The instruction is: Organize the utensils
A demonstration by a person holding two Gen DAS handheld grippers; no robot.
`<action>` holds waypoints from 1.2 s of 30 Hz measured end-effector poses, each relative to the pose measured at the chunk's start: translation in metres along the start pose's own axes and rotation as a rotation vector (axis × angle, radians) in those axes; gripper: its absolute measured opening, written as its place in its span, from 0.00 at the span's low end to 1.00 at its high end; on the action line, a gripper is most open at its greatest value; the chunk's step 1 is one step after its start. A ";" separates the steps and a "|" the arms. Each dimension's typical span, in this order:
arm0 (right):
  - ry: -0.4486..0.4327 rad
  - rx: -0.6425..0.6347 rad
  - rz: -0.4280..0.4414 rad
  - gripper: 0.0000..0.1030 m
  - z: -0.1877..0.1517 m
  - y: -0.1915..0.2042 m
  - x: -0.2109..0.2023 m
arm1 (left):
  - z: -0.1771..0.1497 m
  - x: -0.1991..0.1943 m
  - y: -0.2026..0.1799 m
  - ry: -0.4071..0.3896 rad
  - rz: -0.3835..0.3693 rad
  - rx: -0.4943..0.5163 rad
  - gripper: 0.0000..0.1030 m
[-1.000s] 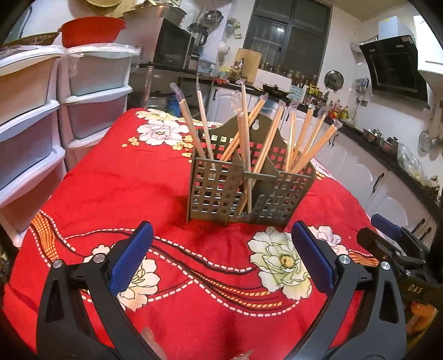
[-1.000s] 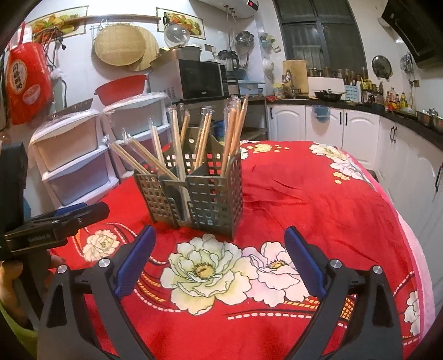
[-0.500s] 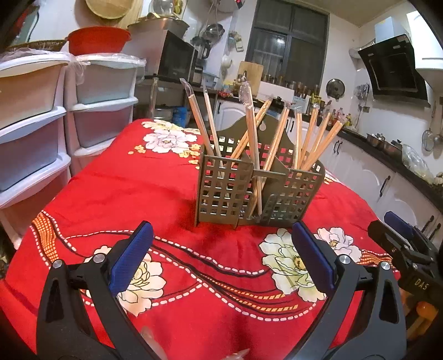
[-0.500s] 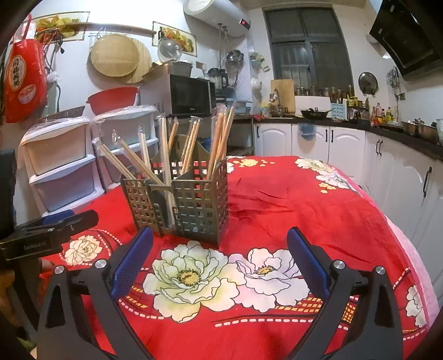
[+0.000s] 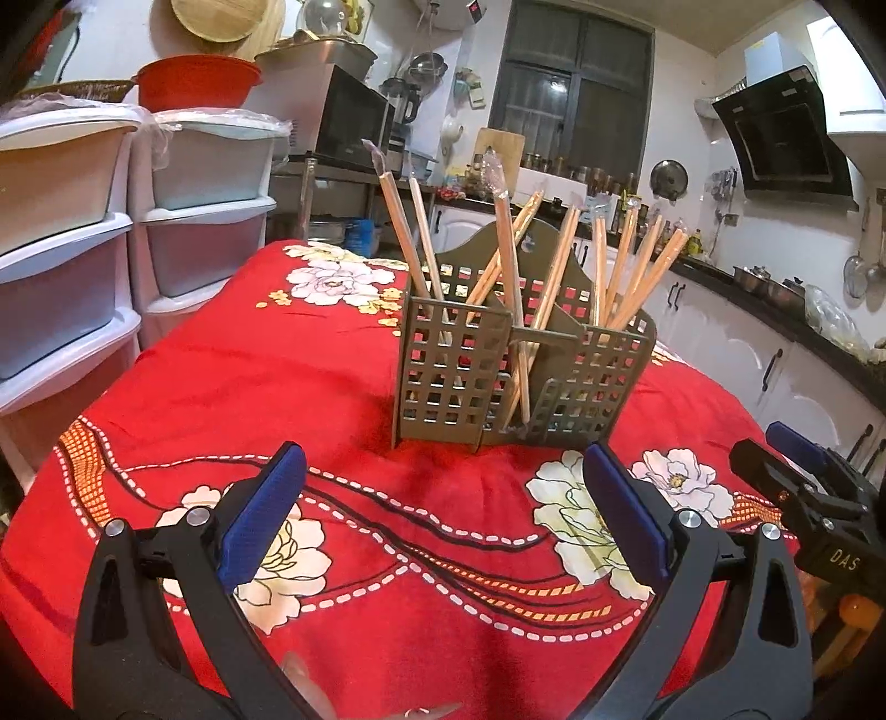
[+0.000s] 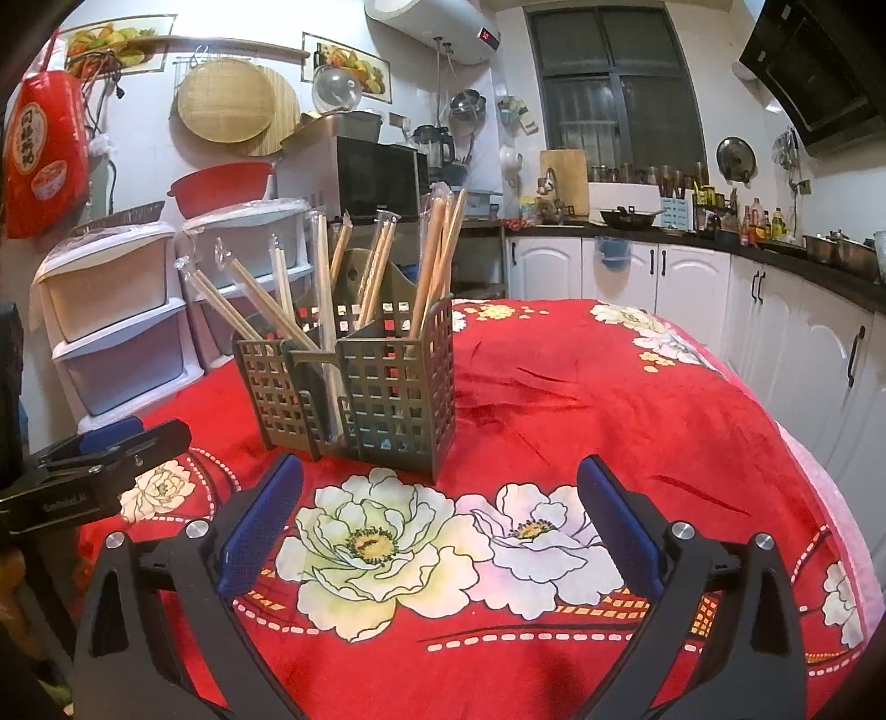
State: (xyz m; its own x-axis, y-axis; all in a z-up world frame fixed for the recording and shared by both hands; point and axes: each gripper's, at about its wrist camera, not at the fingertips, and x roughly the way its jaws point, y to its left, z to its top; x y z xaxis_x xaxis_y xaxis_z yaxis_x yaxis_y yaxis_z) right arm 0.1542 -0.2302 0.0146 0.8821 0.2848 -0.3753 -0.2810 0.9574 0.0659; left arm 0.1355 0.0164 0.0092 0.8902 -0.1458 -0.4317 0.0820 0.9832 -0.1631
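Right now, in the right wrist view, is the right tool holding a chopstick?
No, the right tool is open and empty above the red tablecloth, and the chopsticks stand in the holder.

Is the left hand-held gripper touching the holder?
Apart. In the left wrist view, the open left hand-held gripper sits short of the holder, with a strip of red tablecloth showing between them.

1. Table (image 6: 637, 387): red floral cloth, centre of frame.
2. Plastic drawer units (image 5: 205, 216): 2 stacks, left.
3. Microwave (image 6: 376, 177): upper centre-left.
4. Dark window (image 6: 614, 88): upper centre, white walls around.
5. White cabinets (image 6: 692, 288): dark countertop, right.
6. Range hood (image 5: 786, 138): black, upper right.
7. Water heater (image 6: 432, 22): top centre.
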 end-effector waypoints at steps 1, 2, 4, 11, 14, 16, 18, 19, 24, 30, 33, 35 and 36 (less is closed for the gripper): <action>0.004 0.001 0.000 0.94 0.000 0.000 0.001 | 0.000 0.000 0.000 0.000 0.001 0.000 0.89; 0.007 0.001 0.001 0.94 -0.001 0.000 0.001 | 0.000 0.000 0.000 0.000 0.000 -0.001 0.89; 0.009 0.003 0.000 0.94 -0.001 -0.001 0.001 | 0.000 0.000 0.000 -0.001 -0.001 -0.003 0.89; 0.009 0.002 0.002 0.94 -0.002 -0.001 0.001 | -0.001 -0.001 0.000 -0.008 0.004 -0.006 0.89; 0.010 0.002 0.002 0.94 -0.002 -0.001 0.001 | -0.001 -0.002 0.000 -0.013 0.006 -0.004 0.89; 0.012 0.002 0.001 0.94 -0.002 -0.001 0.001 | -0.001 -0.002 0.000 -0.013 0.008 -0.003 0.89; 0.012 0.003 0.001 0.94 -0.003 -0.001 0.001 | -0.002 -0.002 0.000 -0.013 0.008 -0.005 0.89; 0.012 0.003 0.001 0.94 -0.003 -0.002 0.001 | -0.002 -0.002 0.000 -0.012 0.007 -0.006 0.89; 0.017 0.003 0.001 0.94 -0.005 -0.002 0.001 | -0.001 -0.003 0.002 -0.013 0.010 -0.012 0.89; 0.017 0.003 0.000 0.94 -0.005 -0.002 0.001 | -0.001 -0.003 0.002 -0.013 0.010 -0.011 0.89; 0.018 0.002 0.001 0.94 -0.005 -0.002 0.001 | -0.001 -0.003 0.002 -0.012 0.011 -0.011 0.89; 0.016 0.001 0.001 0.94 -0.005 -0.002 0.001 | -0.001 -0.003 0.002 -0.013 0.011 -0.013 0.89; 0.016 0.001 0.001 0.94 -0.006 -0.003 0.001 | -0.001 -0.003 0.002 -0.014 0.010 -0.013 0.89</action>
State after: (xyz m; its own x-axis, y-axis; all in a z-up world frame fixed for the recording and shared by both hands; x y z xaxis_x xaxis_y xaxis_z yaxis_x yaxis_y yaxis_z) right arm 0.1540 -0.2326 0.0088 0.8758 0.2850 -0.3895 -0.2815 0.9572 0.0672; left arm 0.1322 0.0190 0.0091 0.8969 -0.1345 -0.4212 0.0674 0.9831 -0.1703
